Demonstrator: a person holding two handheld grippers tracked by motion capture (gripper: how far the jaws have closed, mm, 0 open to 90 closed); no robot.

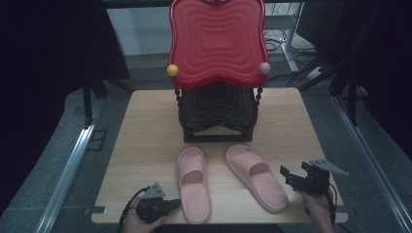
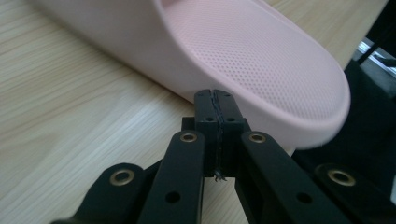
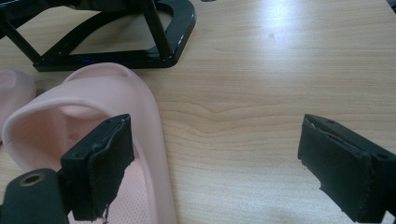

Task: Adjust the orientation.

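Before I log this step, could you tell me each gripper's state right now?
Left gripper: closed, holding nothing, tips beside the pink slipper.
Right gripper: open, holding nothing.

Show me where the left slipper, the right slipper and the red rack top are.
Left slipper [image 1: 193,184]: high view, on its footbed.
Right slipper [image 1: 256,175]: high view, on its strap.
Red rack top [image 1: 217,41]: high view, on the middle of its ridged surface.

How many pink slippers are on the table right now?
2. The left slipper lies straight, its heel end beside the shut left gripper. The right slipper lies angled, its heel end near the open right gripper. Both sit in front of the black rack.
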